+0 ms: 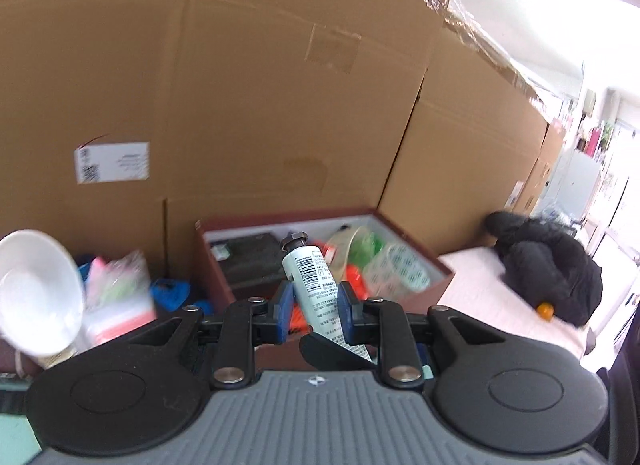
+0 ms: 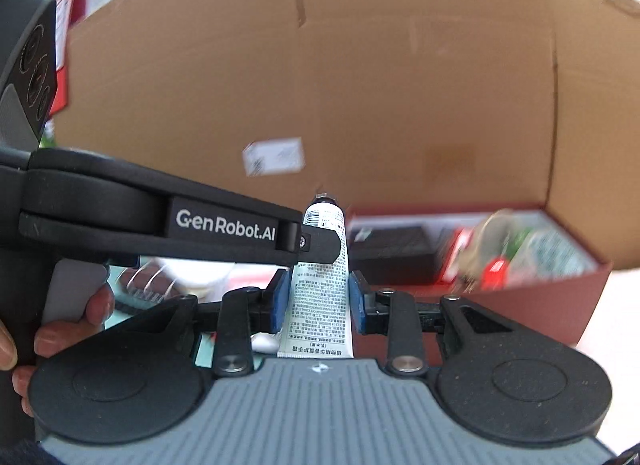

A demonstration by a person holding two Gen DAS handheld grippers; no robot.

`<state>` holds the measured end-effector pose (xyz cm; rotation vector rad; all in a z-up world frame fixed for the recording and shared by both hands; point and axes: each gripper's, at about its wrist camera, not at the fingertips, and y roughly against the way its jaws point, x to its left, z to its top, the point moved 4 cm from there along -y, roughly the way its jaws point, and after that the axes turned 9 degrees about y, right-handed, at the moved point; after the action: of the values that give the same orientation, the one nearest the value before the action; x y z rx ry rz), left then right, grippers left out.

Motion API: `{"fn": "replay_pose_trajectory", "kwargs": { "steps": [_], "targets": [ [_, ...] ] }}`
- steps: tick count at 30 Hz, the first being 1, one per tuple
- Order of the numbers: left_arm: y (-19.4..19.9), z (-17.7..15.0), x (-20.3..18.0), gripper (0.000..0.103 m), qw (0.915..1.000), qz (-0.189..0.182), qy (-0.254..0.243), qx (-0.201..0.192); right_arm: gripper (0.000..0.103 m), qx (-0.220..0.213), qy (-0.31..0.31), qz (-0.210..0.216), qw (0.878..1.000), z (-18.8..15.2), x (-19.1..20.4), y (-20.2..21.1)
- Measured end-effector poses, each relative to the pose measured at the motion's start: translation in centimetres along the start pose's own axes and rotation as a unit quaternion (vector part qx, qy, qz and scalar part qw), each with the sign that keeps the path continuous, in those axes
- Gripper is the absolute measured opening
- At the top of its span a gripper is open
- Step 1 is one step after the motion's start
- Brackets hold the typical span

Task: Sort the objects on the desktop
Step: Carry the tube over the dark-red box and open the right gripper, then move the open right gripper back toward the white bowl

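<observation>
A white tube with a black cap and printed text (image 1: 310,285) stands between the blue pads of my left gripper (image 1: 314,307), cap tilted up and away. It also shows in the right wrist view (image 2: 320,289), between the blue pads of my right gripper (image 2: 318,305). Both grippers are shut on the tube, and the left gripper's black body (image 2: 160,221) crosses in front of it from the left. A dark red box (image 1: 424,297) with a white inside lies just beyond and holds several items, among them a black case (image 1: 252,261) and patterned rolls (image 1: 396,271).
Tall cardboard boxes (image 1: 280,105) wall off the back. A white bowl (image 1: 36,293) and blurred packets (image 1: 116,297) are at the left. A black garment (image 1: 548,265) and a small orange object (image 1: 545,309) lie on the pale tabletop (image 1: 488,293) at the right.
</observation>
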<state>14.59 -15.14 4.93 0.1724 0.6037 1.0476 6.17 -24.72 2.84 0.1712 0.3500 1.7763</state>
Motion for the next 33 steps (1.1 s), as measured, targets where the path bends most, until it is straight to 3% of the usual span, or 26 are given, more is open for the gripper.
{"fn": "replay_pose_trajectory", "kwargs": {
  "steps": [4,9,18,19,20,22,24,28,33],
  "targets": [
    [-2.9,2.3,-1.0,0.024,0.9998,-0.017,0.002,-0.008,0.031,-0.021,-0.001,-0.019,1.0,1.9,-3.0,-1.6],
    [-6.1,3.5,-0.7,0.024,0.9998,-0.012,0.002,-0.015,0.031,-0.041,0.012,-0.023,0.999,2.8,-6.0,-4.3],
    [-11.3,1.9,1.5,0.024,0.9989,-0.011,0.024,0.038,0.032,-0.028,0.053,0.007,0.998,0.4,-9.4,-10.3],
    [-11.4,1.7,1.7,0.032,0.9989,-0.009,0.026,0.037,0.032,-0.022,0.055,0.009,0.998,0.0,-9.7,-10.7],
    [-11.4,1.6,2.0,0.053,0.999,-0.005,0.03,0.033,0.032,-0.014,0.054,0.012,0.998,-0.4,-9.9,-11.1],
    [-11.2,1.5,2.6,0.079,0.9991,0.006,0.038,0.017,0.043,-0.003,0.051,0.008,0.999,-1.1,-10.3,-11.3],
    [-11.0,1.6,2.6,0.081,0.9993,0.012,0.034,0.006,0.067,-0.003,0.045,-0.014,0.999,-1.8,-10.3,-11.1],
    [-10.9,1.4,2.2,0.093,0.9997,0.009,0.022,0.011,0.073,0.004,0.034,-0.037,0.999,-2.4,-10.9,-10.9],
    [-10.5,0.7,1.6,0.096,0.9998,0.013,-0.005,0.013,0.087,0.009,0.015,-0.041,0.999,-2.3,-10.7,-10.1]
  ]
}}
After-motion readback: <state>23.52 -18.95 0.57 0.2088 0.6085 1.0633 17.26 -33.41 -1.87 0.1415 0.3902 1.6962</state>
